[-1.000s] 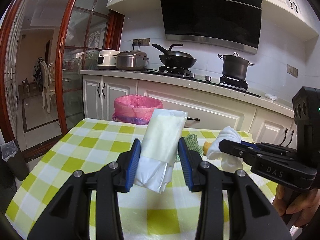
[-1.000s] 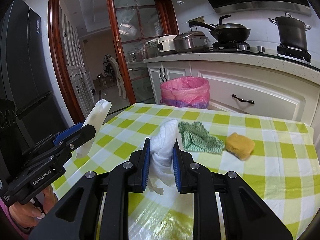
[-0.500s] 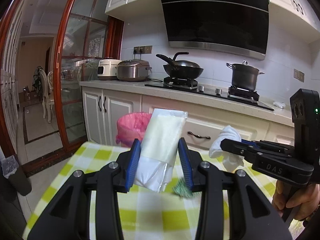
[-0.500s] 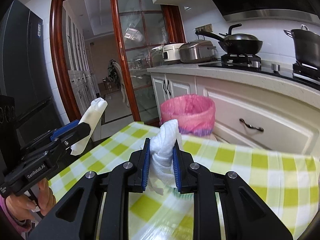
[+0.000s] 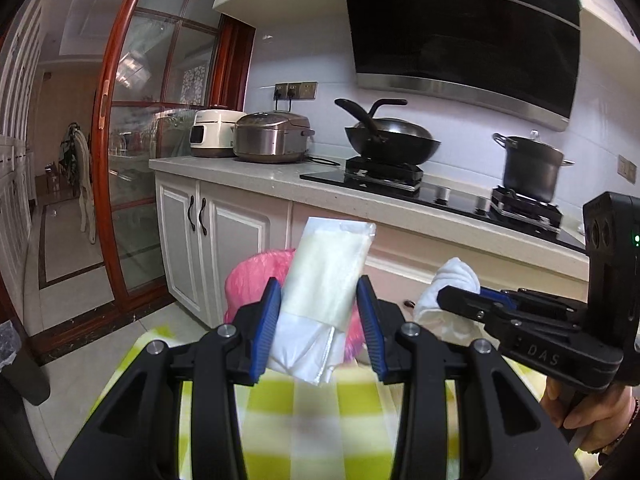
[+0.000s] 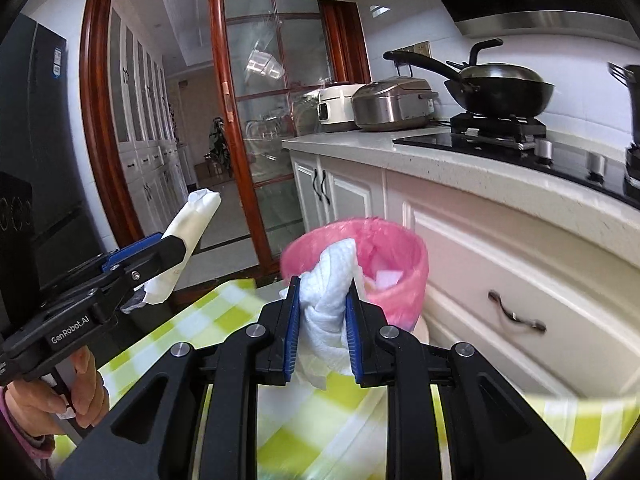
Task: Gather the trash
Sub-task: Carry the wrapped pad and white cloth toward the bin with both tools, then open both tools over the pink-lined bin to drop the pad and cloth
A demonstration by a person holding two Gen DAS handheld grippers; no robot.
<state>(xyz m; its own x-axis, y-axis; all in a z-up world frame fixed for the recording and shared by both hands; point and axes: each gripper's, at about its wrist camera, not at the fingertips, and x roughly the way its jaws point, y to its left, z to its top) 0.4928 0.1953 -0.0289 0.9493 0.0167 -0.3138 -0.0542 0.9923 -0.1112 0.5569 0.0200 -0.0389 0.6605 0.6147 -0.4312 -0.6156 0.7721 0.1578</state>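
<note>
My left gripper (image 5: 320, 320) is shut on a pale plastic wrapper (image 5: 326, 280) and holds it up just before the pink-lined trash bin (image 5: 248, 280). My right gripper (image 6: 320, 320) is shut on a crumpled white paper towel (image 6: 326, 304), close to the bin's near rim (image 6: 360, 264), which holds some white scraps. The right gripper with its towel (image 5: 452, 284) shows at the right of the left wrist view. The left gripper with the wrapper (image 6: 188, 240) shows at the left of the right wrist view.
The green-and-white checked tablecloth (image 6: 328, 424) ends just before the bin. White cabinets (image 6: 500, 280) and a counter (image 5: 240, 168) with rice cookers (image 5: 272, 136), a wok (image 5: 388, 140) and a pot (image 5: 528, 168) stand behind. A red-framed glass door (image 5: 128, 160) is at the left.
Both grippers have moved forward over the table toward the bin, still holding their items. The bin looms larger; the green cloth and yellow sponge have dropped out of view.
</note>
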